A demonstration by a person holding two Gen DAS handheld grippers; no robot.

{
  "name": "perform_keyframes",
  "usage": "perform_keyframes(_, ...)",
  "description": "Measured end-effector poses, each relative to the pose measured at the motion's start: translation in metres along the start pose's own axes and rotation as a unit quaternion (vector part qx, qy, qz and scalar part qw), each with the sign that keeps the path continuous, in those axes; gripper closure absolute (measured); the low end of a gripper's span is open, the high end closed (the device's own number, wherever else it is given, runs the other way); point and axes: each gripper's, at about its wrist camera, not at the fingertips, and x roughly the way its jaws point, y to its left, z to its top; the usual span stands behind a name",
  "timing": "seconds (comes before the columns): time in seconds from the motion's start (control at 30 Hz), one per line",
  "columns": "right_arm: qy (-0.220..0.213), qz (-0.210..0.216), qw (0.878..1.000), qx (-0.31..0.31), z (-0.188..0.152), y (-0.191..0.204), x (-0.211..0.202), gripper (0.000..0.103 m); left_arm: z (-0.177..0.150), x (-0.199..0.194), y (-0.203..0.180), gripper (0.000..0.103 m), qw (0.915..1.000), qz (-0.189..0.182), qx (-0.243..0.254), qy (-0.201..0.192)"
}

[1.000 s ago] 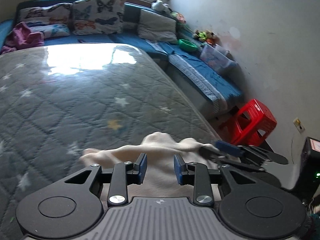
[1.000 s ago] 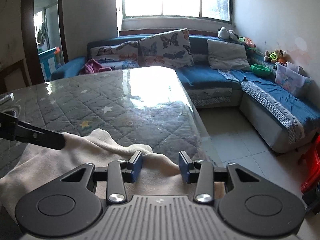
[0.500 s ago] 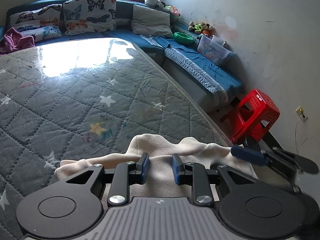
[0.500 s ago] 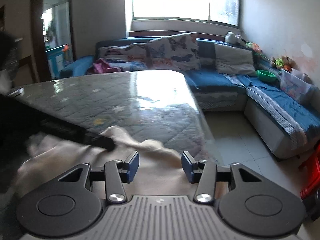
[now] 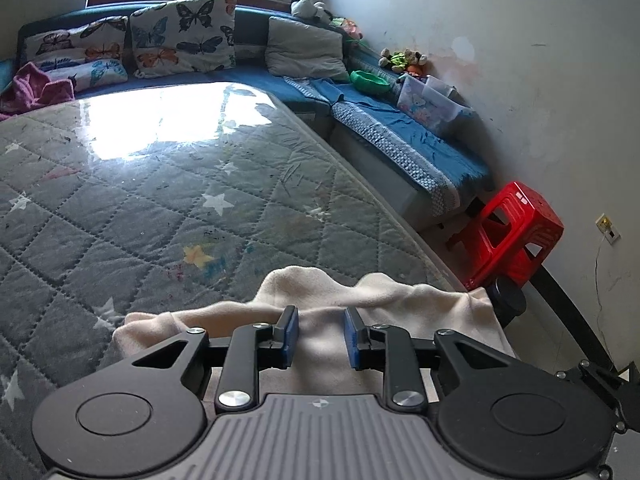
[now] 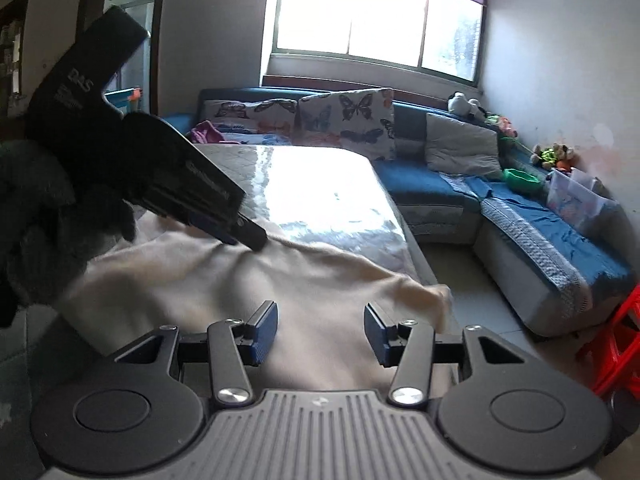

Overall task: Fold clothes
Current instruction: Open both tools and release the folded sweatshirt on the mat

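A cream fleece garment (image 5: 320, 344) lies crumpled on the near edge of the grey quilted mattress (image 5: 160, 208). My left gripper (image 5: 319, 338) is open, its blue pads just above the cloth. In the right wrist view the same garment (image 6: 248, 280) spreads over the mattress corner. My right gripper (image 6: 320, 334) is open wide and empty above it. The left gripper (image 6: 244, 236) shows there from the side, its tip down on the cloth; whether it pinches the cloth I cannot tell from that view.
A blue corner sofa (image 5: 392, 148) with butterfly cushions (image 5: 184, 38) runs behind and to the right of the mattress. A red plastic stool (image 5: 512, 232) stands on the floor near the wall. A purple cloth (image 5: 32, 88) lies on the sofa's left.
My right gripper has opened wider and lifted back from the cloth. My left gripper has shifted over the garment. The garment has spread out flatter.
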Motion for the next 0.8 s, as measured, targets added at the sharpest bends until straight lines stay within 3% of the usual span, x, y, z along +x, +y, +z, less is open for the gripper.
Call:
perform_keyframes(0.33, -0.005, -0.021, 0.998, 0.051, -0.023, -0.017, -0.028, 0.054, -0.038, -0.042, -0.010, 0.077, 0.9997, -0.020, 0.017, -0.002)
perform_keyframes(0.7, 0.005, -0.058, 0.994, 0.089, -0.036, -0.033, -0.040, 0.053, -0.071, -0.078, 0.003, 0.075, 0.9994, 0.010, 0.027, -0.018)
perform_keyframes(0.8, -0.006, -0.058, 0.994, 0.095, -0.036, -0.031, -0.045, 0.045, -0.076, -0.085, 0.007, 0.074, 0.9994, 0.016, 0.022, -0.020)
